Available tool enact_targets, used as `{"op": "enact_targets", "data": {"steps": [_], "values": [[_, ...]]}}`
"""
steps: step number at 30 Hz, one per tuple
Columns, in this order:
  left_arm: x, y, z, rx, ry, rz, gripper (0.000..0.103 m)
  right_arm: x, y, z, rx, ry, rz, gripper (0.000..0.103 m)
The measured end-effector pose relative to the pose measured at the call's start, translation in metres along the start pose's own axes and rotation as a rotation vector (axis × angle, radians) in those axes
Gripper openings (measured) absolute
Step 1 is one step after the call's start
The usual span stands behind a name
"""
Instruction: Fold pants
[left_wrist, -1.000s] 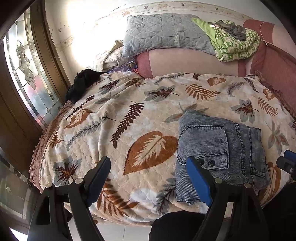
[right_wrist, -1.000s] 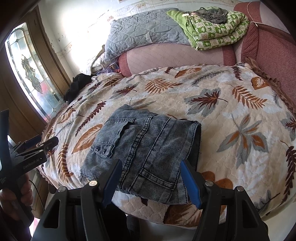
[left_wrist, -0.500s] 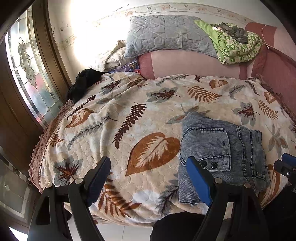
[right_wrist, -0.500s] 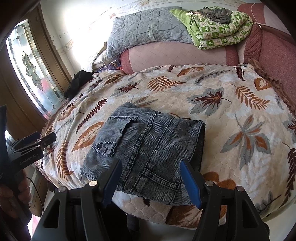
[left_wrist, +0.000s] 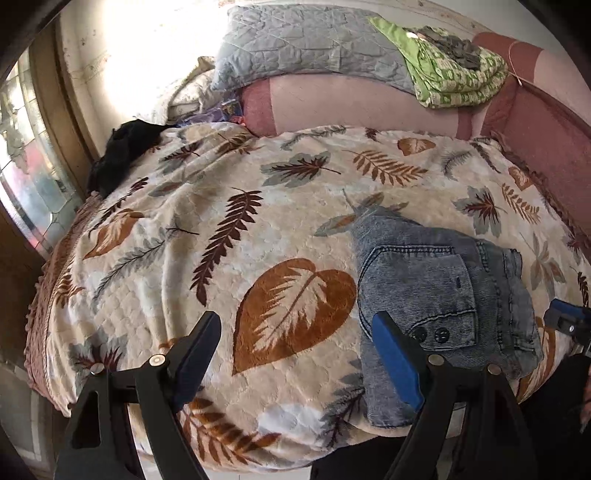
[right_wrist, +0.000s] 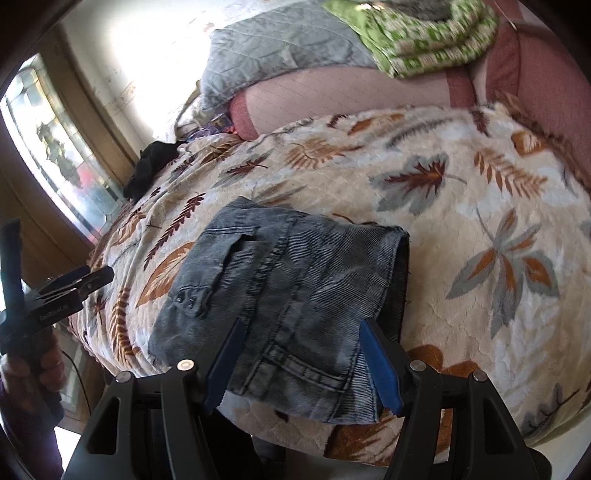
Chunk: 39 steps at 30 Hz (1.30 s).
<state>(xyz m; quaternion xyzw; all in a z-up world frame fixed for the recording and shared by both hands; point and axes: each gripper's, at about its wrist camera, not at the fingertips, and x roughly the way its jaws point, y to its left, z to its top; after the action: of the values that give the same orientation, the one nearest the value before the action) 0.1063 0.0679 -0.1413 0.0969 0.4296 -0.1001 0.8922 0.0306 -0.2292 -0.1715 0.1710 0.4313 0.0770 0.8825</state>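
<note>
The grey-blue denim pants (left_wrist: 439, 295) lie folded into a compact rectangle on the leaf-print blanket (left_wrist: 221, 236), near the front edge of the bed. They also show in the right wrist view (right_wrist: 288, 295). My left gripper (left_wrist: 295, 354) is open and empty, above the blanket to the left of the pants. My right gripper (right_wrist: 301, 354) is open, its jaws apart on either side of the near edge of the pants, not closed on them. The right gripper's tip (left_wrist: 569, 321) shows at the right edge of the left wrist view.
A grey quilted pillow (left_wrist: 306, 44) and a folded green blanket (left_wrist: 454, 70) rest on the pink headboard (left_wrist: 351, 107). A black garment (left_wrist: 122, 151) lies at the far left corner. A stained-glass window (right_wrist: 55, 155) is on the left.
Both cameras have shifted slightly closer to the bed. The right gripper has come nearer to the pants' front edge. The pants have not moved.
</note>
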Motion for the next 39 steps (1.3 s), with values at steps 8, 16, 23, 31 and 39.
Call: {"op": "enact_targets", "data": {"steps": [8, 16, 23, 31, 39], "values": [[0.048, -0.008, 0.011, 0.125, 0.069, -0.221, 0.084, 0.045, -0.07, 0.007, 0.207, 0.096, 0.026, 0.072], [0.081, -0.039, 0.009, 0.133, 0.154, -0.455, 0.084, 0.071, -0.073, 0.018, 0.251, 0.123, 0.155, 0.082], [0.099, -0.057, 0.018, 0.112, 0.187, -0.537, 0.084, 0.091, -0.034, 0.019, 0.158, 0.141, 0.212, 0.082], [0.081, -0.062, 0.026, 0.123, 0.141, -0.521, 0.041, 0.072, -0.01, 0.023, 0.059, 0.088, 0.176, 0.03], [0.044, -0.058, 0.1, 0.117, 0.003, -0.508, 0.033, 0.03, 0.017, 0.092, -0.068, -0.073, 0.19, 0.029]]}}
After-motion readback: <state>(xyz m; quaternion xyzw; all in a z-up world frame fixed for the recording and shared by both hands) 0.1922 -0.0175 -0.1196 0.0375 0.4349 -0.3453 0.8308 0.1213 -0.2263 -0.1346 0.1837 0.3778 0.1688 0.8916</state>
